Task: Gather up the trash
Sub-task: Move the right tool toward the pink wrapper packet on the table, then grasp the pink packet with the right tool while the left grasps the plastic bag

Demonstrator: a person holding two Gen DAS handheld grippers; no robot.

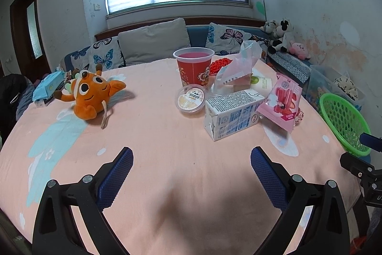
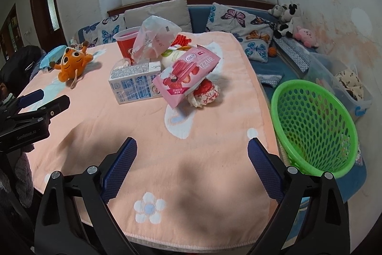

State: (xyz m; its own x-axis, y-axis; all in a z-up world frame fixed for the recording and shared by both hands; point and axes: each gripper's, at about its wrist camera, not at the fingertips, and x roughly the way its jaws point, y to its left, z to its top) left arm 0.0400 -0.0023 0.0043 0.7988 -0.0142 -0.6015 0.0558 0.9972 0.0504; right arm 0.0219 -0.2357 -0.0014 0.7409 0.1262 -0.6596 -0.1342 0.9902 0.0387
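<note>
On the pink tablecloth [image 1: 155,135] lies a pile of trash. It holds a white milk carton [image 1: 231,115] [image 2: 135,83], a pink snack packet [image 1: 283,104] [image 2: 186,74], a red cup [image 1: 193,67] [image 2: 126,44], a small lidded pudding cup [image 1: 191,98], a crumpled clear bag [image 1: 238,66] [image 2: 155,36] and a red-white wrapper ball [image 2: 205,93]. My left gripper [image 1: 192,150] hovers open in front of the carton, well short of it. My right gripper [image 2: 192,140] is open over the cloth's near edge, with nothing between its fingers.
A green perforated basket [image 2: 312,126] [image 1: 343,122] stands off the table's right side. An orange plush toy [image 1: 92,92] [image 2: 71,62] and a blue tissue pack [image 1: 49,85] lie at the left. A sofa with butterfly cushions [image 2: 235,20] runs behind the table.
</note>
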